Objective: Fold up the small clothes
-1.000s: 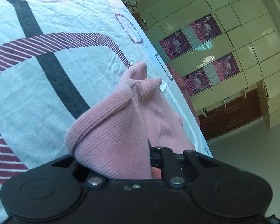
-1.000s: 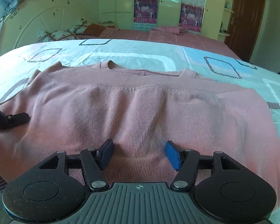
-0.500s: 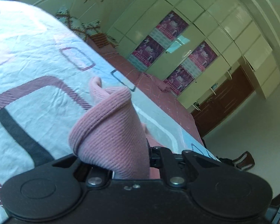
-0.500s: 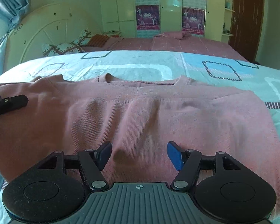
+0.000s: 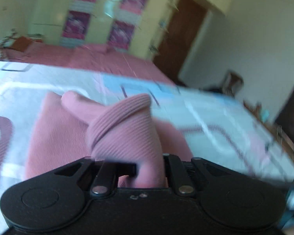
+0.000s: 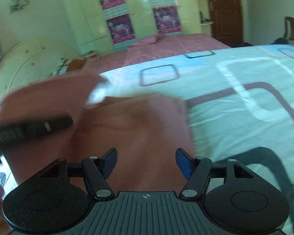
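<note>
Pink sweater [image 5: 125, 129] cuff clamped in left gripper [image 5: 149, 168]; right gripper [image 6: 146, 161] gapes over its body, bedspread [image 6: 235, 117] bare alongside.

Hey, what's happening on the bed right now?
A person is folding a pink sweater on a patterned bedspread, using a pair of tongs in each hand. The left tongs are shut on a bunched ribbed part of the sweater, lifted off the bed and held over the garment. The right tongs are open above the sweater and grip nothing. The fold is not yet laid down.
</note>
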### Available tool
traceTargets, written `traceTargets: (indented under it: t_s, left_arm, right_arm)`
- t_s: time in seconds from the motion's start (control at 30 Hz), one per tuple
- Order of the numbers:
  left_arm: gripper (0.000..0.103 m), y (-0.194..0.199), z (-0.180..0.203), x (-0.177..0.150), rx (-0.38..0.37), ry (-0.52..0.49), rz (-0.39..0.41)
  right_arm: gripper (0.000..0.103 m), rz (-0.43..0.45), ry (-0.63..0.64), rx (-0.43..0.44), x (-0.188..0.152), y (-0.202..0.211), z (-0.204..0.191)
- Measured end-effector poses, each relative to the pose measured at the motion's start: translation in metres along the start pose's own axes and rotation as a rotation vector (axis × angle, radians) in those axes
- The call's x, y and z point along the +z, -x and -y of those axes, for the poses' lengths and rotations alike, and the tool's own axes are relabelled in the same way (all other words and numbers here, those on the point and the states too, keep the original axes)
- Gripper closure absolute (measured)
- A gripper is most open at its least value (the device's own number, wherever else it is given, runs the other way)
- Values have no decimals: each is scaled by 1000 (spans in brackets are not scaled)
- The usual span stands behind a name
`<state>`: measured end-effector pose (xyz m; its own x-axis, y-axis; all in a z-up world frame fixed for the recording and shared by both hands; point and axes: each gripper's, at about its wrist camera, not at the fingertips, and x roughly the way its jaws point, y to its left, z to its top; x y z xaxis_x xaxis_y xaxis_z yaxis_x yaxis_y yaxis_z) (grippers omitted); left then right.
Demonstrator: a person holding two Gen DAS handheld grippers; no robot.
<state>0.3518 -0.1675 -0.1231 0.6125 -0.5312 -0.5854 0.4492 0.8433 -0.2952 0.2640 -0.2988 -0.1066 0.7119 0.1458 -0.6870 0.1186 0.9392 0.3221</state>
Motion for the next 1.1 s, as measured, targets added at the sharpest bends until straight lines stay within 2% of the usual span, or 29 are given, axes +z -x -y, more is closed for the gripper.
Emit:
traceTargets:
  t_s: [0.07, 0.17, 0.33, 0.43, 0.53, 0.8, 0.83, 0.87, 0.93, 1.03, 1.1]
  left_arm:
    - [84, -10, 14, -16, 12, -69, -45]
    - [83, -6, 26, -32, 13, -133, -53]
    - [78, 9, 33, -48, -21, -182, -88]
    - [77, 26, 25, -49, -38, -150, -95]
    - [71, 47, 13, -46, -27, -130, -69]
    - [63, 77, -34, -20, 123, 12, 29]
    - [63, 77, -39, -19, 145, 16, 33]
    - [63, 74, -43, -17, 165, 21, 32]
    - [63, 70, -51, -15, 190, 47, 27]
    - [63, 61, -62, -13, 204, 82, 11]
    - [62, 58, -64, -14, 199, 94, 9]
  right_arm:
    - [38, 3, -38, -17, 1, 6, 21]
    - [38, 16, -84, 0, 4, 16, 41]
    - [38, 11, -119, 132, 15, 19, 41]
    - [37, -36, -121, 216, 17, 9, 28]
    - [37, -88, -116, 232, 16, -5, 17]
    - [38, -138, -111, 270, 15, -38, 2]
    - [40, -137, -100, 267, 15, -40, -1]
    - [61, -135, -99, 265, 15, -42, -2]
    - [80, -143, -98, 266, 16, -45, -3]
    - [80, -153, -97, 261, 16, -52, -3]
    - [88, -149, -88, 257, 18, -54, -4]
